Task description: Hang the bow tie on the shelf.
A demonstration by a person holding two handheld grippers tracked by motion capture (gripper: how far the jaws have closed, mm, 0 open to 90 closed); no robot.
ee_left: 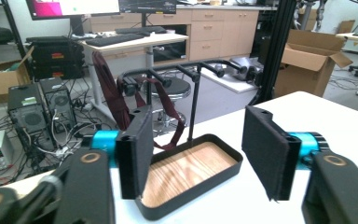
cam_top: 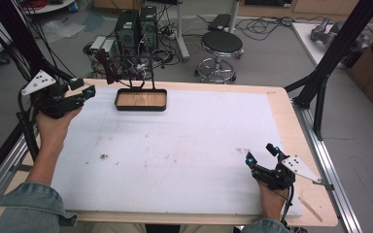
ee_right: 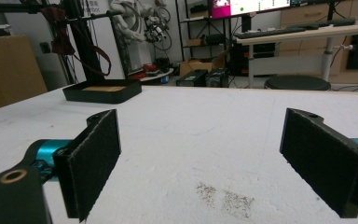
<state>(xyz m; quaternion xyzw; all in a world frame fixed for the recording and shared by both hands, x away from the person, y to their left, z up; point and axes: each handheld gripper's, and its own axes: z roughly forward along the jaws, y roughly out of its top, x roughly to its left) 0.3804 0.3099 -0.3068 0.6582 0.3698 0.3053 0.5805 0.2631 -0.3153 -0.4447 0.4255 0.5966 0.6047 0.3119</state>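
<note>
Jaws: left gripper (cam_top: 83, 91) and right gripper (cam_top: 261, 154) both stood apart, empty.
Progress: strap (ee_left: 109, 81) hung on rack (ee_left: 193, 102); tray (cam_top: 141, 100) bare.

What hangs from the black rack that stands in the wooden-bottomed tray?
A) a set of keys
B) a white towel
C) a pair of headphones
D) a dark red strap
D: a dark red strap is draped over the rack's arm above the tray, as the left gripper view shows.

A white mat (cam_top: 175, 145) covers the table (cam_top: 284, 104). Beyond the table's far edge stand a stool (cam_top: 221, 44) and two computers (cam_top: 137, 28).
</note>
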